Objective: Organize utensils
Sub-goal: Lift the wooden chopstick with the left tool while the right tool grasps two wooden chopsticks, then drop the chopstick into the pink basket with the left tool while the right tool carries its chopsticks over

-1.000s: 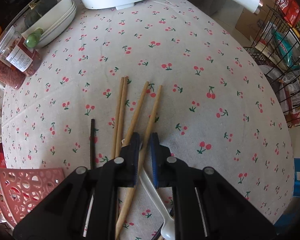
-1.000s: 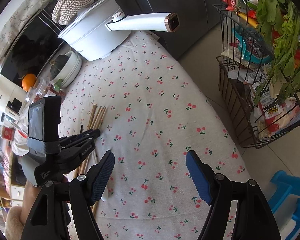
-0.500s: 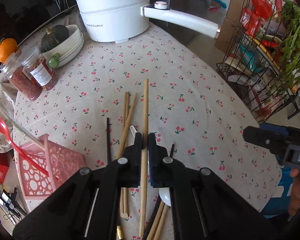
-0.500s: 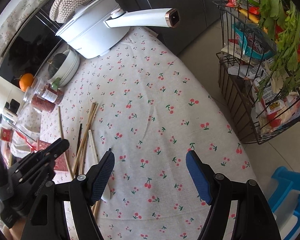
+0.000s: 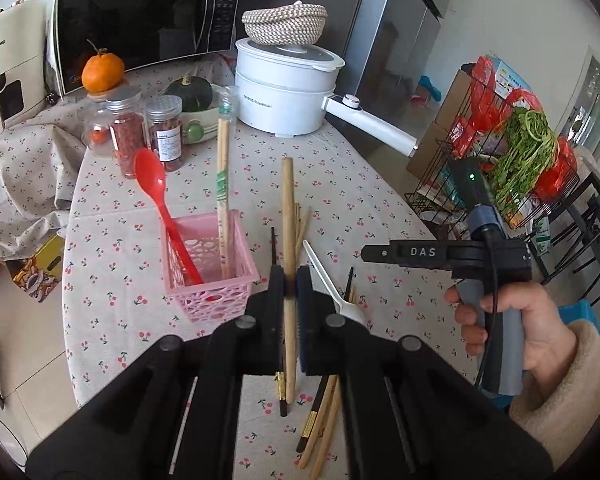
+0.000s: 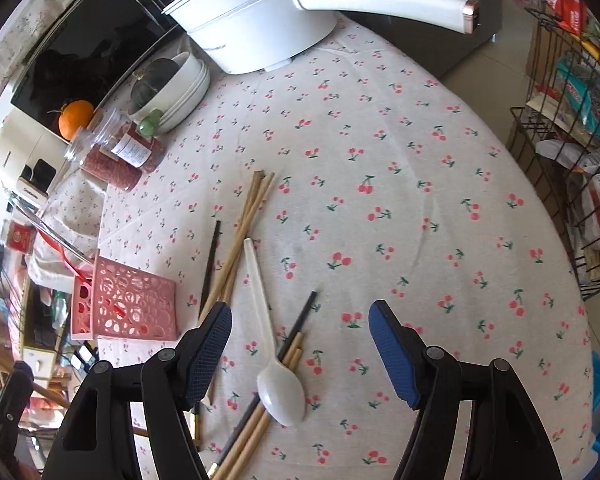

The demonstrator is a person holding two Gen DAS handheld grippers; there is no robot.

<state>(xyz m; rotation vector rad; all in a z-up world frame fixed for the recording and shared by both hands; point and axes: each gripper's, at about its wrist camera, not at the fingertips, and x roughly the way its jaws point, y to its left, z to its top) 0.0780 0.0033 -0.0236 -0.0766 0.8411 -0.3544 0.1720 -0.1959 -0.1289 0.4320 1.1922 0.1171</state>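
Bamboo was what the left gripper (image 5: 290, 292) had pinched: one pale wooden chopstick (image 5: 287, 216), clamped near its middle between the closed jaws and standing nearly upright in the left wrist view, clear of the cherry-print tablecloth (image 5: 340, 184). So the step in hand looked like the carry, with the stick lifted but not yet dropped in.

The pink basket (image 5: 210, 268) sat just beside the gripper at about 10 o'clock from it, already holding a red spoon (image 5: 160, 204) and a wrapped pair of chopsticks (image 5: 222, 184) leaning up out of it.

The right gripper (image 6: 300, 348) was empty, jaws spread wide, hovering low over the leftover pile. In its own view the white spoon (image 6: 274, 340) lay between the fingers, bowl toward 6 o'clock, resting across some loose wooden chopsticks (image 6: 244, 232) and a dark chopstick (image 6: 296, 328) that fanned up toward 11 o'clock.

Next move, my guess: swing the held stick over to 10 o'clock until its lower end is above the basket's mouth, lower it in, then let go. The tall stuff already leaning in there could get knocked, so I'd aim for the empty corner. The right one seemed well placed for the white spoon afterwards.
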